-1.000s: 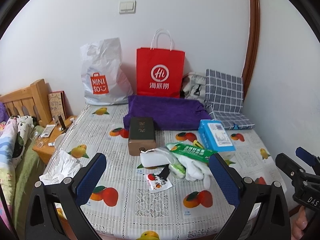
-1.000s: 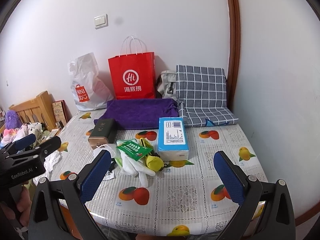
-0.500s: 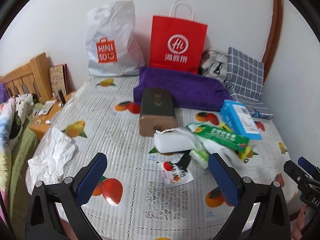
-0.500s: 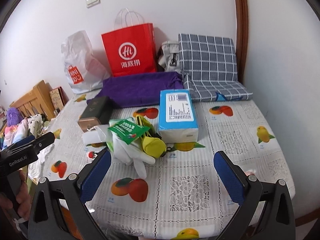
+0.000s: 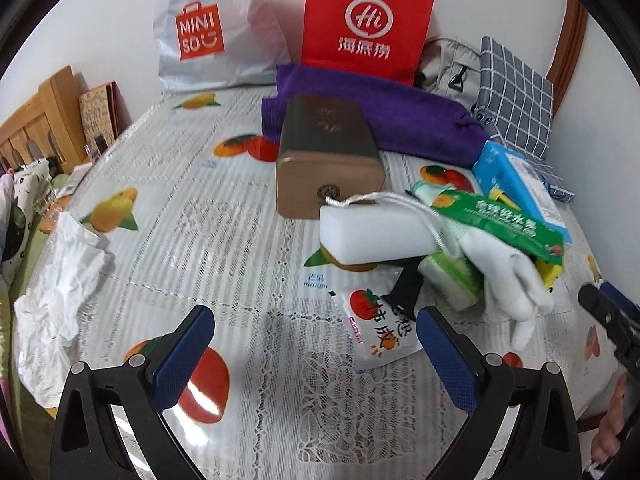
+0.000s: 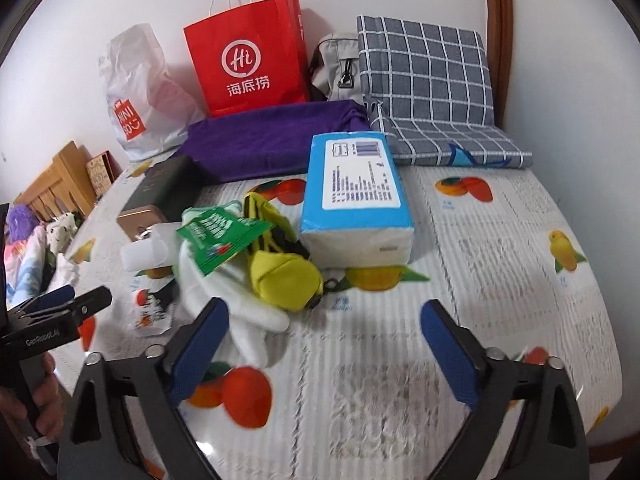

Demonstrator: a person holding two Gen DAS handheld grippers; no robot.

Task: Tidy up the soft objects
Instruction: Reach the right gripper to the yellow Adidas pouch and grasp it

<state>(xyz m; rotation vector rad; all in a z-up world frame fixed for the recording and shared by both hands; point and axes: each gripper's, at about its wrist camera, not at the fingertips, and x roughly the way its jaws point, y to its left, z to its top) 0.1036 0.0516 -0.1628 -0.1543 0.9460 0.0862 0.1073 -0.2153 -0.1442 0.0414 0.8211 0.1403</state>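
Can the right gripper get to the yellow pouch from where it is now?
Probably yes: the right gripper is empty, fingers closing, and the yellow pouch lies just ahead, uncovered, beside the white glove.

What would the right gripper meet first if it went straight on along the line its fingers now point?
Probably the bare fruit-print tablecloth just ahead of the right gripper, whose jaws are closing with nothing between them. The white glove lies by its left finger; depth is uncertain.
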